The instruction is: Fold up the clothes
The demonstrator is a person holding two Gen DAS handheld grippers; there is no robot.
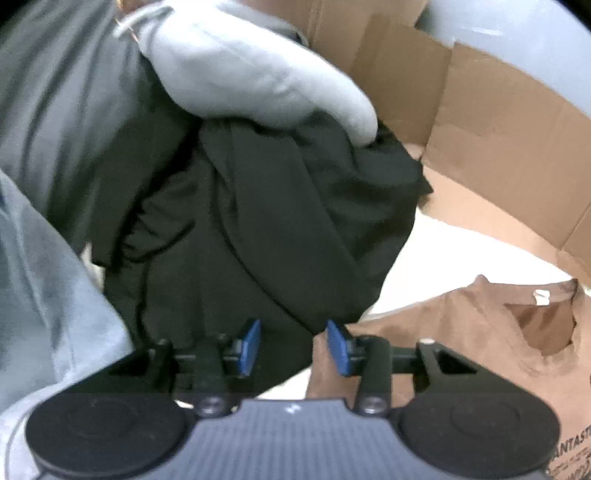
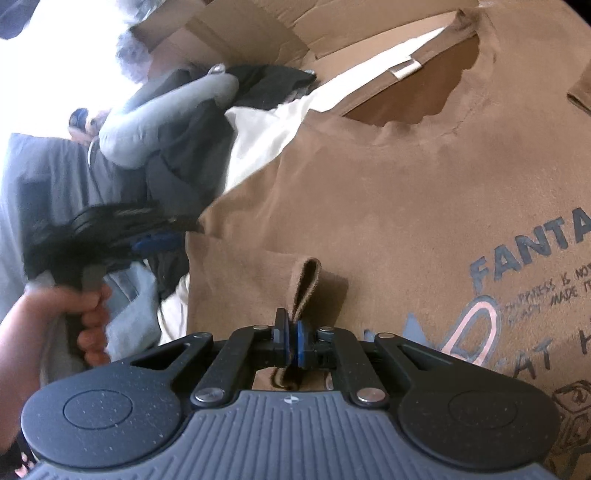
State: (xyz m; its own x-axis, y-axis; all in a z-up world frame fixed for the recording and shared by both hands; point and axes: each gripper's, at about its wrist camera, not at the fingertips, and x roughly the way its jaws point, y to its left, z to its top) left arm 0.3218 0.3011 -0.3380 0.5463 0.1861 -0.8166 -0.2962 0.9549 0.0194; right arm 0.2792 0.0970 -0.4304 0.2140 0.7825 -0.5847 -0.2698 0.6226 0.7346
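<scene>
Right gripper (image 2: 291, 341) clamped on a raised fold of the brown T-shirt (image 2: 388, 206), which lies spread on the white counter (image 2: 258, 136). Left gripper (image 1: 293, 345) jaws apart, empty, above the shirt's edge, facing a black garment (image 1: 266, 221). Grey garment (image 1: 243, 74) on top; cardboard box (image 1: 498, 147) behind.

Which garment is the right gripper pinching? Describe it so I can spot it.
Start at the open cardboard box; the brown T-shirt lies spread before it. The right gripper pinches its folded edge. Only it carries dark "FANTA" lettering.
</scene>
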